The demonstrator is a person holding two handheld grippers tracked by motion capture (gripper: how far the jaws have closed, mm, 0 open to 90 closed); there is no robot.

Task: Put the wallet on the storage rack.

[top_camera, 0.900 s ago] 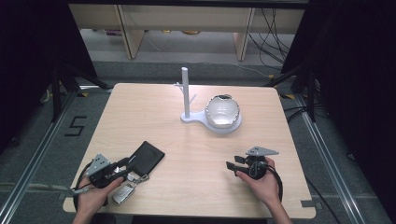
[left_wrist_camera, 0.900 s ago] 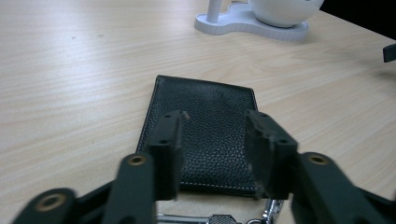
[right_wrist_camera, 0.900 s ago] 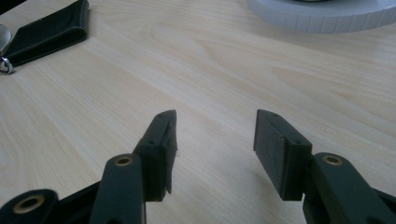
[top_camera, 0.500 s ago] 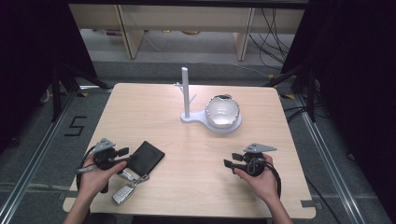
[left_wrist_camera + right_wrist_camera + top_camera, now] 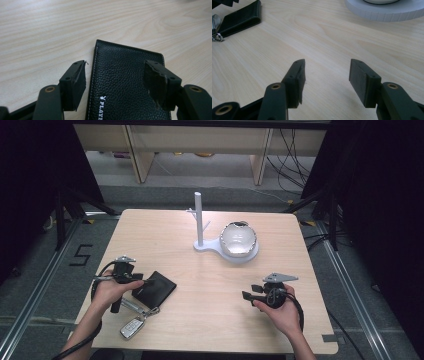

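A black leather wallet (image 5: pixel 159 290) lies flat near the table's front left, with a car key (image 5: pixel 132 326) on a ring just in front of it. My left gripper (image 5: pixel 148 282) hovers at the wallet's left end, pointing right. In the left gripper view the wallet (image 5: pixel 125 82) lies under my open left gripper (image 5: pixel 116 72). One jaw stands over bare wood beside the stitched edge, the other over the leather, and neither pad presses on it. My right gripper (image 5: pixel 246 296) is held open and empty at the front right, pointing left; in its own view the right gripper (image 5: pixel 327 72) has only wood between its jaws.
A white stand (image 5: pixel 199 220) with short pegs rises mid-table on a white base (image 5: pixel 212 248) that carries a pale bowl (image 5: pixel 239 239). The wallet (image 5: pixel 239 17) and key ring (image 5: pixel 215 33) lie far off in the right gripper view, the base (image 5: pixel 387 11) at its top right.
My left hand has lifted from the front-left corner and swung toward the wallet, with the gripper now at its left end. The right gripper has hardly moved.
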